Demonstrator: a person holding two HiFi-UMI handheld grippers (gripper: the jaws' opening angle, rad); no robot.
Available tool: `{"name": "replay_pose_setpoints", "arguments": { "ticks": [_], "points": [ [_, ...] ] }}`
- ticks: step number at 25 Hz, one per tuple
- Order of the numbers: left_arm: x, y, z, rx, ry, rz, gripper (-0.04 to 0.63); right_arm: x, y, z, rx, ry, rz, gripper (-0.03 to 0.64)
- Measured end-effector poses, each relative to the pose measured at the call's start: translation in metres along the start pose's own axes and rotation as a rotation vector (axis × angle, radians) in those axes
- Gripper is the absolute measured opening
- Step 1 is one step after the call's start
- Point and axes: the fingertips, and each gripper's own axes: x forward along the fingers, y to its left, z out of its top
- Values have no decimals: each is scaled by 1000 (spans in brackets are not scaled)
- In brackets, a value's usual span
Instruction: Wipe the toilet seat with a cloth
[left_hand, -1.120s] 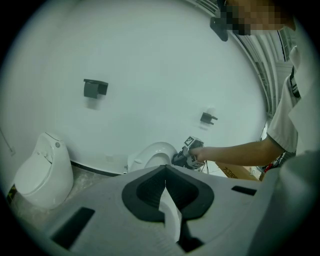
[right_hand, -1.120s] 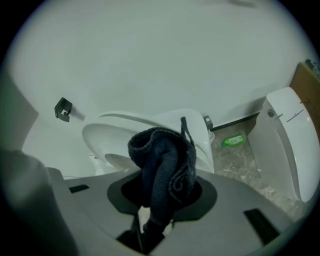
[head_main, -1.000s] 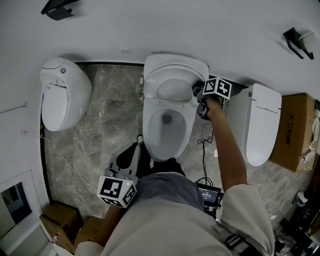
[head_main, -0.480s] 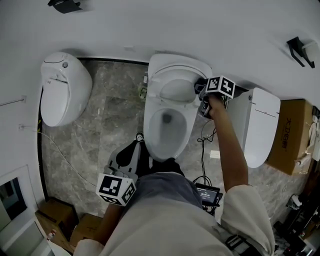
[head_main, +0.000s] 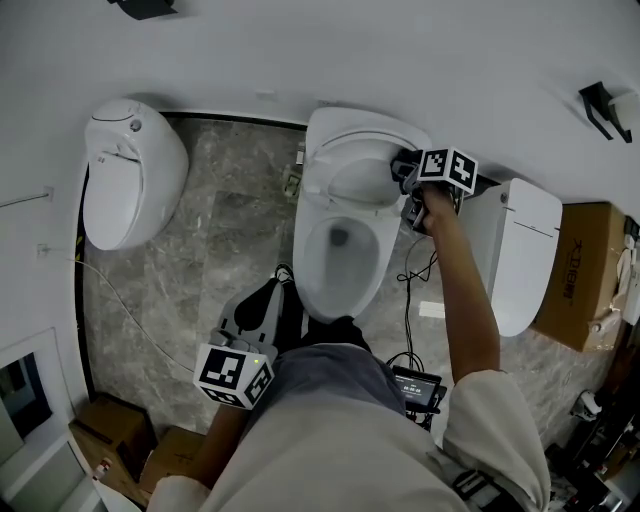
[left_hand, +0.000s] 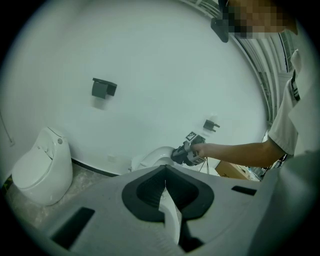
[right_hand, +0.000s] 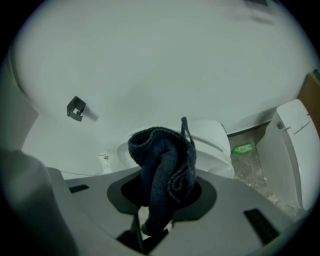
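Head view: right arm stretched toward 1 o'clock, right gripper (head_main: 408, 182) at the toilet's (head_main: 308, 262) rear right edge. Left gripper (head_main: 268, 305) sits low at 7 o'clock.
Left gripper view: jaws pressed together, nothing between.
Right gripper view: jaws pinching a bunched dark cloth (right_hand: 162, 165).
Writing: print on the cardboard box (head_main: 585, 262) is unreadable.

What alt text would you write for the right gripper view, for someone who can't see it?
A dark blue cloth sits bunched and clamped between the two grey jaws in the foreground. Behind it stands a white toilet against a white wall, with a black bracket on the wall at left and a second toilet at right.
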Motion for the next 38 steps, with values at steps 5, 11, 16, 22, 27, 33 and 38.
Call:
{"name": "replay_pose_setpoints", "arguments": {
  "ticks": [5, 11, 16, 22, 27, 33, 38],
  "points": [
    [-2, 10, 1, -5, 0, -6, 9, 2, 11, 2, -10, -9, 24, 103],
    [-3, 20, 2, -12, 0, -17, 9, 7, 34, 3, 15, -35, 86, 109],
    [-4, 29, -2, -16, 20, -24, 9, 14, 48, 1, 34, -42, 106, 109],
    [-5, 39, -5, -13, 41, -38, 9, 36, 81, -10, 18, -32, 157, 107],
    [-6, 49, -8, -10, 59, -56, 9, 61, 92, -27, 33, -27, 141, 107],
    [-6, 75, -29, -49, 109, -77, 9, 89, 93, -52, 81, -30, 128, 107],
    [4, 87, -68, -65, 190, -124, 9, 115, 90, -73, 109, -39, 115, 107]
  ]
}}
